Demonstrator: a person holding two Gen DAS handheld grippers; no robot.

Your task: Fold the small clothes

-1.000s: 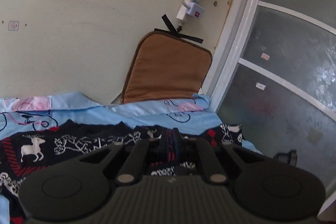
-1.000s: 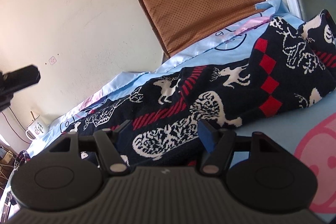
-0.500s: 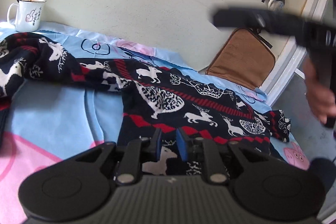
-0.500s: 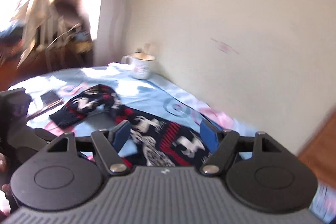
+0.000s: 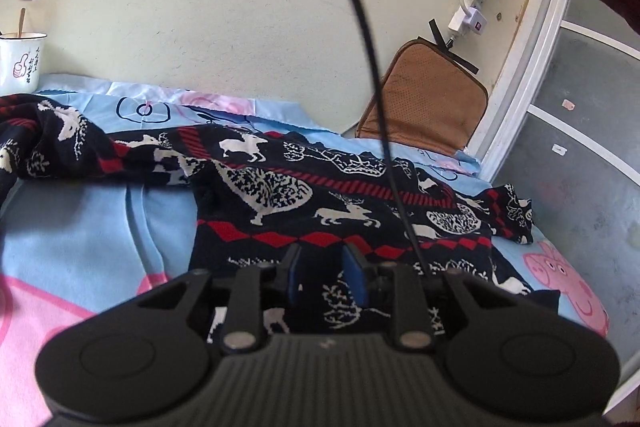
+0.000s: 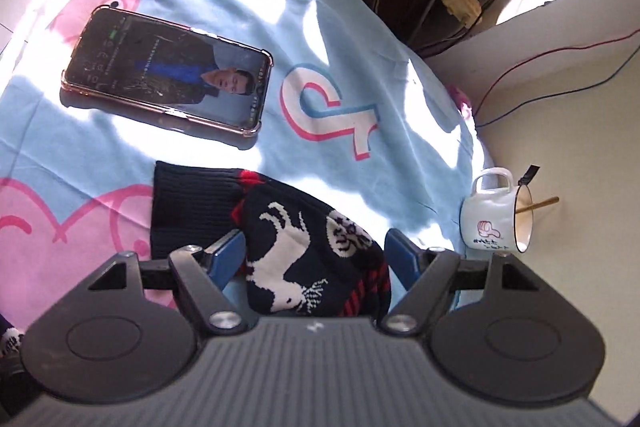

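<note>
Left gripper (image 5: 323,277) is opening, empty, above the sweater (image 5: 320,203); right gripper (image 6: 316,259), spread wide, is straddling its sleeve (image 6: 304,247), likely needing to clamp and fold.

Knitted wool sweater (image 5: 304,199) on smooth cloth sheet (image 5: 100,227); glossy enamel mug (image 6: 496,219).

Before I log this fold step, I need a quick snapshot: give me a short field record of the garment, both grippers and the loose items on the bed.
garment: dark reindeer-pattern knit sweater, spread on the blue cartoon blanket, not yet folded
sleeve: cuff end lying near the phone
left gripper: jaws just opening, narrow gap, low over the sweater's hem, pads off the cloth
right gripper: open wide, straddling the sleeve, not clamped
phone: screen on, flat on the blanket
mug: white enamel, stick inside, by the wall
</note>
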